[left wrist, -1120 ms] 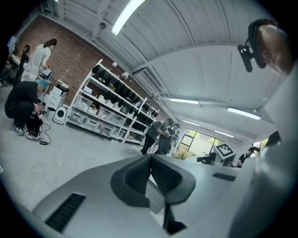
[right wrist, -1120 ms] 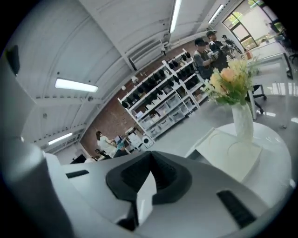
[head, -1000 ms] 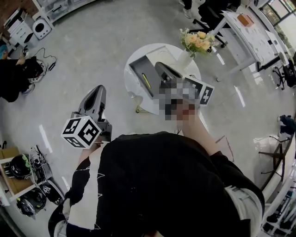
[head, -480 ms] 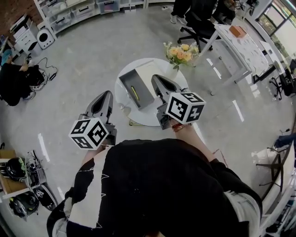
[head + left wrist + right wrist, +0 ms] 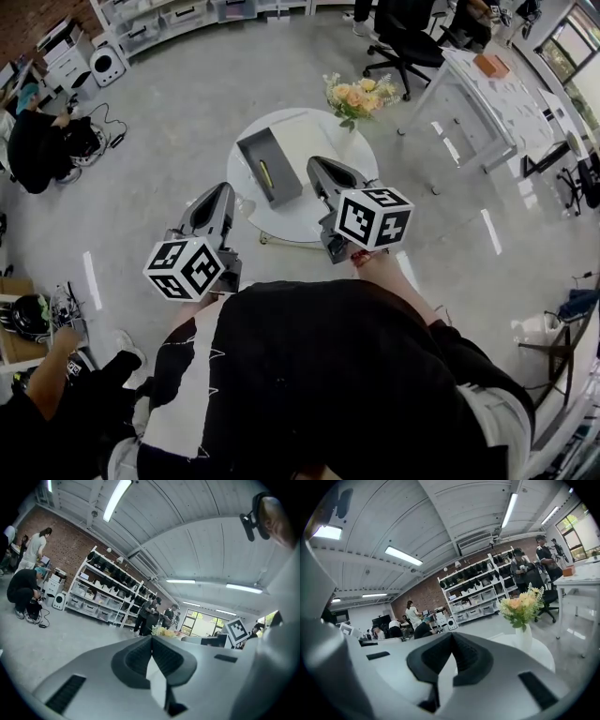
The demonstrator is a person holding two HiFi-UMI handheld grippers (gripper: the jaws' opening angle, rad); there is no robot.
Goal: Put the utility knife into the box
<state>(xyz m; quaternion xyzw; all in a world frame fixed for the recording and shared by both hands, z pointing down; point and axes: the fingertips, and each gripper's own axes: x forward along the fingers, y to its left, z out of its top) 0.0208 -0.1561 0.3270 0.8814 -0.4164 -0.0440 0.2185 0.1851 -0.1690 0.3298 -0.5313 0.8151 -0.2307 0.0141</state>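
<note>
Both grippers are held above the floor on the near side of a round white table (image 5: pixel 274 221), with neither touching anything on it.

- Left gripper (image 5: pixel 222 191): the left gripper view shows its jaws pressed together at the tips (image 5: pixel 151 638), with nothing between them. It sits at the left edge of the table, clear of the box.
- Right gripper (image 5: pixel 315 165): the right gripper view shows its jaws closed tip to tip (image 5: pixel 451 635) and empty. In the head view it overlaps the near right part of the table.
- Box (image 5: pixel 269 167): a grey, open-topped rectangular box lies on the left half of the table.
- Utility knife (image 5: pixel 264 172): a slim yellow item lies lengthwise inside the box, on its floor.
- Flowers (image 5: pixel 354 93): a bouquet in a white vase (image 5: pixel 524 637) stands on the far right part of the table, apart from the box.
</note>
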